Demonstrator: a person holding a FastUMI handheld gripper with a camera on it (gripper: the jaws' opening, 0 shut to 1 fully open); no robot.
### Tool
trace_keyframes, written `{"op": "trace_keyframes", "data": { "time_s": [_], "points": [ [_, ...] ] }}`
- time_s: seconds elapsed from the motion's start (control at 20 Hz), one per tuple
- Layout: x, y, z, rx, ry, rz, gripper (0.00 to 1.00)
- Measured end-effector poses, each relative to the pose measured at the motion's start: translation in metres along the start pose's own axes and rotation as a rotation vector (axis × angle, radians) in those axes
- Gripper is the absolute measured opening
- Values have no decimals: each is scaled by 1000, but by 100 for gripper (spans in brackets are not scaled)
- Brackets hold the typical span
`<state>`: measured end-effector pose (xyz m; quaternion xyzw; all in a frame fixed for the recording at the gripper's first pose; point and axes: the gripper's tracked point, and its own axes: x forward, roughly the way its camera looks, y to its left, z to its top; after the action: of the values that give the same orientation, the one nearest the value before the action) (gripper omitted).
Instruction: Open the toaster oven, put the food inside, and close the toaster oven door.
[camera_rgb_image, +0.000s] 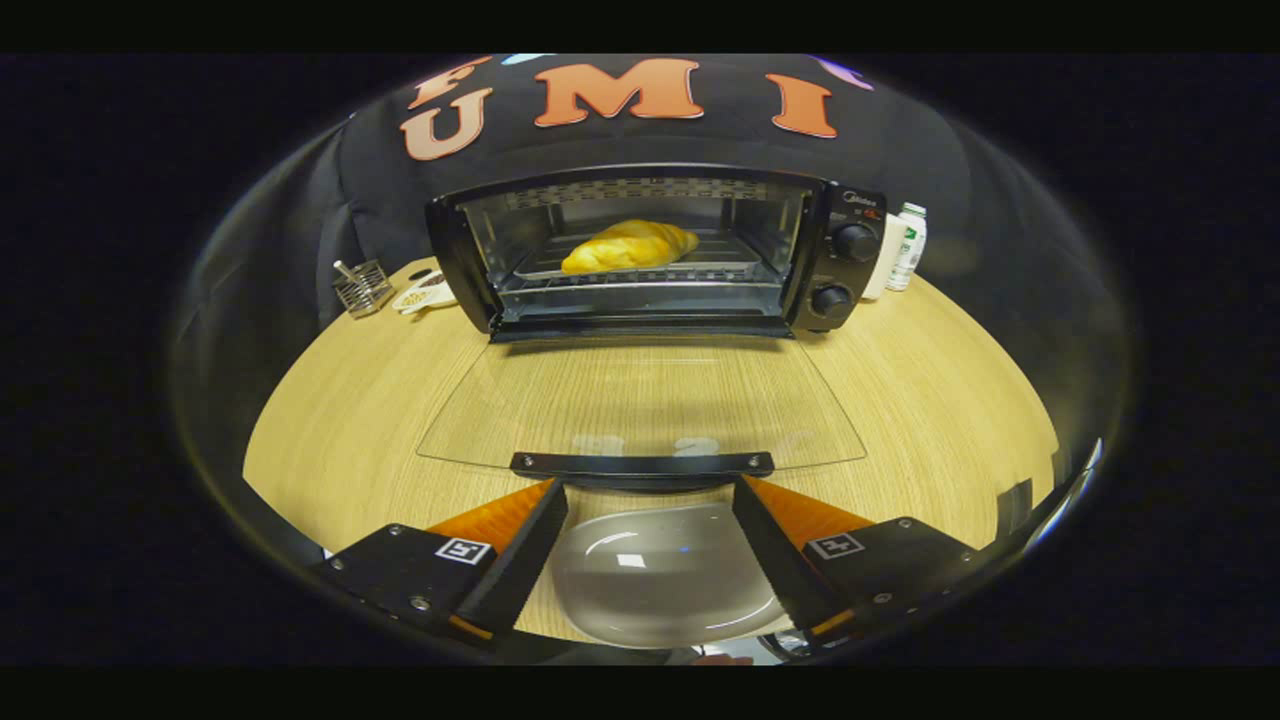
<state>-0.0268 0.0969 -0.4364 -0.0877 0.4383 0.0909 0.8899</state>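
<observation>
- We see the gripper (650, 495) with its 2 fingers spread wide and holding nothing; the tips sit just under the door handle (642, 463), we think to lift it.
- Between the fingers lies an empty glass plate (665, 575), so we judge the food is already delivered.
- The glass door (640, 400) lies flat over the wooden table (950, 400), fully open.
- Beyond it, the toaster oven (655, 250) holds the bread (628, 246) on its rack.
- Only the closing remains.
</observation>
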Motion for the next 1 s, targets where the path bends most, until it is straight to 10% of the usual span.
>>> {"op": "trace_keyframes", "data": {
  "time_s": [1.0],
  "points": [
    [-31, -7, 52, 55, -99, 17, 99]
  ]
}}
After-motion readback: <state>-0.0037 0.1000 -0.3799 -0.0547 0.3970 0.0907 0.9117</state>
